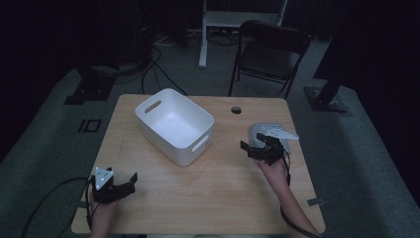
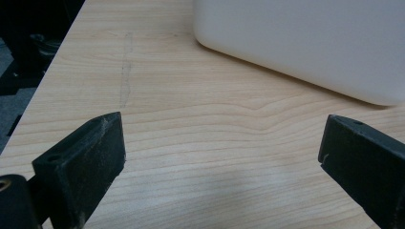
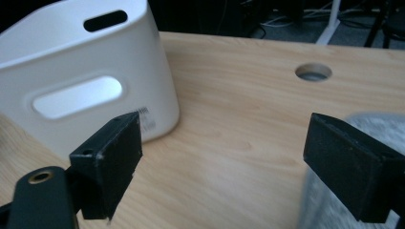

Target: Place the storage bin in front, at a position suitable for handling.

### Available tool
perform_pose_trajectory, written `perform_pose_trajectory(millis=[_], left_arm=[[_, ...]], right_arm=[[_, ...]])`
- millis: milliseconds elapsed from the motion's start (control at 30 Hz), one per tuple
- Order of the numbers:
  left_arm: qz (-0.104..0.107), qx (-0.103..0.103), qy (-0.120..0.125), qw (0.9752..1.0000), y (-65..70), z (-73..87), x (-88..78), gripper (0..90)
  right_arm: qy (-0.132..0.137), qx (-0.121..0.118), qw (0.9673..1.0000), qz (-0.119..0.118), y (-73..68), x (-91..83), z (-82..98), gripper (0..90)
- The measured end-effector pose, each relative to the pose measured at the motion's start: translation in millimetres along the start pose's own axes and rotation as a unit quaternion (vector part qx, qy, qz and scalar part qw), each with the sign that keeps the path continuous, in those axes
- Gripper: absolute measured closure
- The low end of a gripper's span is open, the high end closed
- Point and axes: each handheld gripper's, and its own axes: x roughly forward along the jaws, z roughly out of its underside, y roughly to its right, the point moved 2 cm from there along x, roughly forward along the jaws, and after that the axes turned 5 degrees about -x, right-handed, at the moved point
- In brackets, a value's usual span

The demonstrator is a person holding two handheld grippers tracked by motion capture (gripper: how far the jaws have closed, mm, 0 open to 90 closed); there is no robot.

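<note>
While both tools gape empty, the right tool (image 1: 256, 145) half-hides a blurred grey bundle (image 1: 262, 130) — left tool (image 1: 127, 182) apart.

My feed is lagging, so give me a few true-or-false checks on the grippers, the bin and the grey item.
1. The white bin is empty. True.
2. The right gripper is shut on the grey item. False: it is open, the item beside one jaw.
3. The left gripper is open above bare table. True.
4. The bin lies tipped on its side. False: it stands upright.
</note>
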Motion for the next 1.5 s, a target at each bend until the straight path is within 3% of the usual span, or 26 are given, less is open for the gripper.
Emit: perform_pose_trajectory(millis=[500, 633, 900, 1500], left_arm=[[0.002, 0.001, -0.003, 1.0000, -0.5, 0.2, 0.2, 2.2], [0.004, 0.000, -0.004, 1.0000, -0.2, 0.0, 0.3, 2.2], [0.006, 0.001, -0.003, 1.0000, -0.1, -0.2, 0.2, 2.2], [0.006, -0.002, -0.007, 1.0000, -2.7, 0.2, -0.2, 2.2]], right_arm=[[0.000, -0.024, 0.9996, -0.017, -14.1, 33.5, -41.0, 12.6], [-0.001, -0.019, 0.9996, -0.020, -15.3, 41.8, -46.6, 12.7], [-0.012, -0.018, 0.9991, -0.036, -23.4, 65.3, -63.8, 12.9], [-0.051, -0.044, 0.9970, -0.037, -48.8, 114.5, -83.5, 13.6]])
